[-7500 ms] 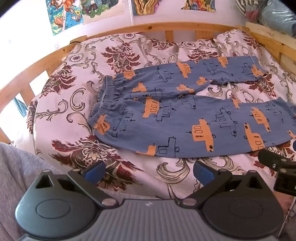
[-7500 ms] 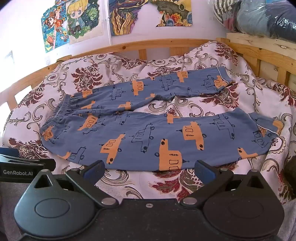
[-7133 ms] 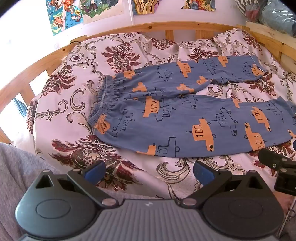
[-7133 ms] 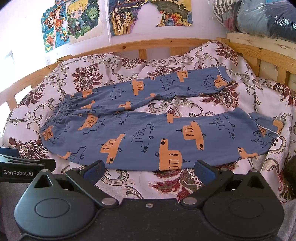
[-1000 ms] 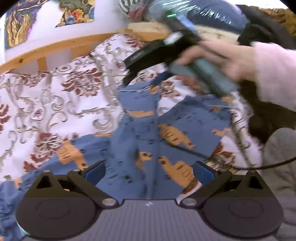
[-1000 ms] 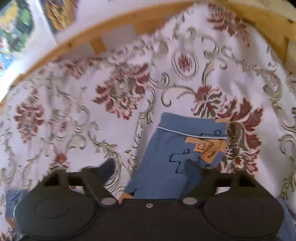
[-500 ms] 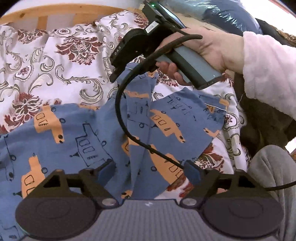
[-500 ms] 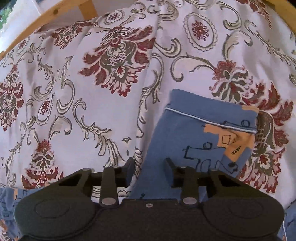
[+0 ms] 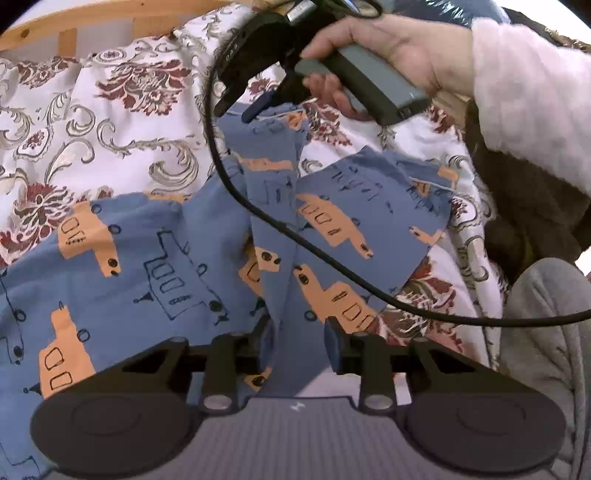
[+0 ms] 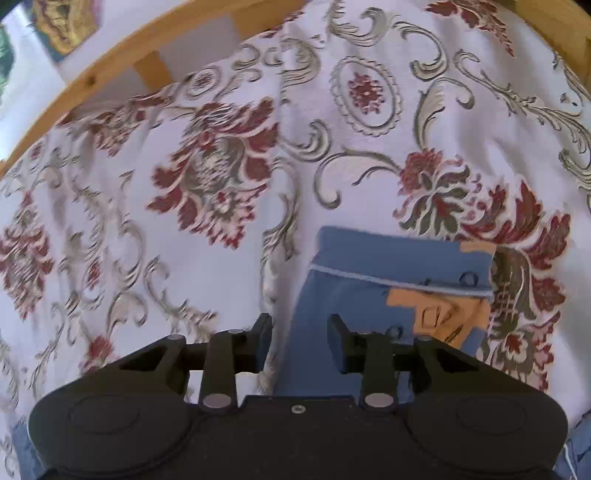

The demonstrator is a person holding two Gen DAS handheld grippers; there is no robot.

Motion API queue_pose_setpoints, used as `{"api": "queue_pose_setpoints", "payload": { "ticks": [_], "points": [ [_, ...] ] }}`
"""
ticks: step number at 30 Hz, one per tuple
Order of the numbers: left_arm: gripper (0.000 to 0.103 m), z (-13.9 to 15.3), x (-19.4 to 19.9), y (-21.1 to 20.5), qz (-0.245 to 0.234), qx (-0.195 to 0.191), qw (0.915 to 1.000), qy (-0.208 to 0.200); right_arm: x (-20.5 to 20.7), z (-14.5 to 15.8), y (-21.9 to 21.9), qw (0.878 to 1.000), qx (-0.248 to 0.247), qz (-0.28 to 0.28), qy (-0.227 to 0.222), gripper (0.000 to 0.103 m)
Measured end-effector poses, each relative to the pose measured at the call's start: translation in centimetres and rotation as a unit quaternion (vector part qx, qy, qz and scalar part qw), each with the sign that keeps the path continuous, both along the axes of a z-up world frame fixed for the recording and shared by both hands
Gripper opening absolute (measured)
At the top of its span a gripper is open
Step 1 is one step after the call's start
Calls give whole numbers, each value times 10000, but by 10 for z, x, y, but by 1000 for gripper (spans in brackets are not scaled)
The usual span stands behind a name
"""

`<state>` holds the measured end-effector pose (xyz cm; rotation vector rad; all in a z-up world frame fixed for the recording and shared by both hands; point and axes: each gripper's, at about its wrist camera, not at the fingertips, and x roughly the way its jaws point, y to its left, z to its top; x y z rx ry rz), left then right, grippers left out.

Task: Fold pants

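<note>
Pants (image 9: 280, 206) leg fabric between both tools' narrowed fingers (image 10: 336, 343).

A home bedroom: floral bedspread (image 10: 229, 155), wooden bed rail (image 10: 110, 62), wall posters (image 10: 62, 26).

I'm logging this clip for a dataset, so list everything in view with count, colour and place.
pants: one, blue with orange vehicle prints, spread across the bed, one leg raised
bedspread: one, white with red floral pattern, under the pants
bed rail: one, light wood, along the far edge
cable: one, black, hanging across the pants
left hand-held gripper: one, black, around a pants fold
right hand-held gripper: one, black, around a leg near its cuff
hand: one, pink fuzzy sleeve, holding the right hand-held gripper
</note>
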<state>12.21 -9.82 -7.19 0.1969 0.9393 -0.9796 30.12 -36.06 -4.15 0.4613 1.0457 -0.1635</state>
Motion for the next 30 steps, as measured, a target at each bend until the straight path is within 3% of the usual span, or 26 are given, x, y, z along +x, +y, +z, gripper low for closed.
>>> {"api": "queue_pose_setpoints", "payload": {
  "ticks": [7,9,10,11,20,24,30],
  "points": [
    [15,-5,9,2,177,92,9997,117,18,-17,3,9994,-105,-244,242,33],
    [12,-6,9,2,157,132,9998,57,19,-21,3,9991,-140,-327,251,17],
    [10,-6,8,2,146,157,9998,16,19,-22,2,9988,-211,-375,243,0],
    [9,-6,8,1,139,169,9998,-10,17,-22,0,9987,-212,-419,202,0],
    [2,-4,4,2,46,267,9993,-243,-49,22,-34,9926,111,-788,-912,0],
    [1,1,-3,1,-43,380,9978,-543,-102,52,-50,9810,273,-985,-1649,0],
    [0,16,-21,0,-249,571,9918,-1113,-205,78,-71,9552,530,-1646,-2403,0]
  ]
}}
